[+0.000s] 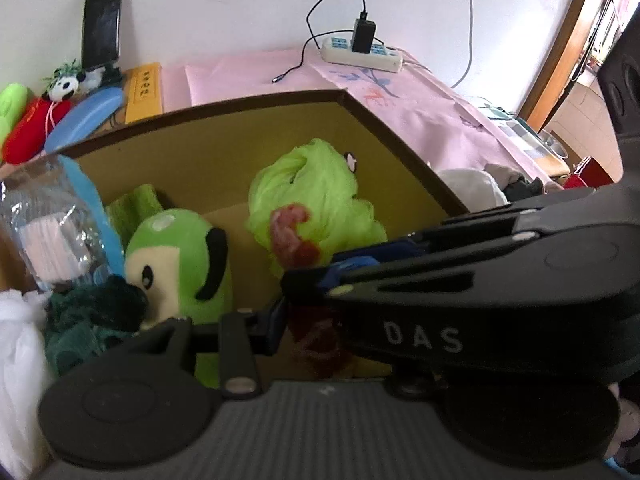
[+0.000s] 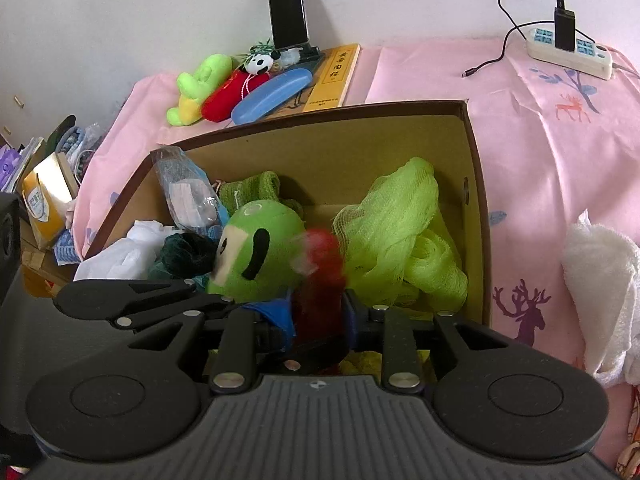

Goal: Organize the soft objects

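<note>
Soft red thing (image 2: pixel 320 264), blurred in both wrist views, sits nearest the cameras, just above the near edge of an open cardboard box (image 2: pixel 478 184).

In the right wrist view it lies between the blue pads of the right gripper (image 2: pixel 318 320). The jaws stand narrow. The blur hides whether the pads press on it or have let go.

The left gripper (image 1: pixel 312 332) reaches in beside it. One of its fingers is hidden behind the right gripper, so its opening cannot be told.

Inside the box:
- A green plush toy (image 2: pixel 264 248) with a cream face touches the red thing at 9 o'clock.
- A lime mesh bath sponge (image 2: pixel 400 232) fills the 2 o'clock side.
- Dark green fabric (image 2: pixel 188 256) and a white plastic bag (image 2: pixel 124 252) lie further toward 9 o'clock.
- A clear packet (image 2: pixel 188 192) stands at 10 o'clock, with a green towel (image 2: pixel 252 188) behind the plush.

The box rests on a pink cloth (image 2: pixel 540 160). A white towel (image 2: pixel 600 288) lies outside it at 3 o'clock.

Against the wall:
- At 11 o'clock, well apart from the box, are a lime plush (image 2: pixel 200 80), a red plush (image 2: pixel 228 94), a small panda (image 2: pixel 260 62), a blue case (image 2: pixel 272 94) and a yellow book (image 2: pixel 334 78).
- A phone (image 2: pixel 288 8) stands at 12 o'clock.
- A power strip (image 2: pixel 568 52) lies at 1 o'clock.

The step in hand appears to be dropping the red thing into the box. The next move probably calls for freeing it fully, lifting both grippers clear of the box, and reaching for a soft thing not yet boxed, likely the white towel or the plush toys.
</note>
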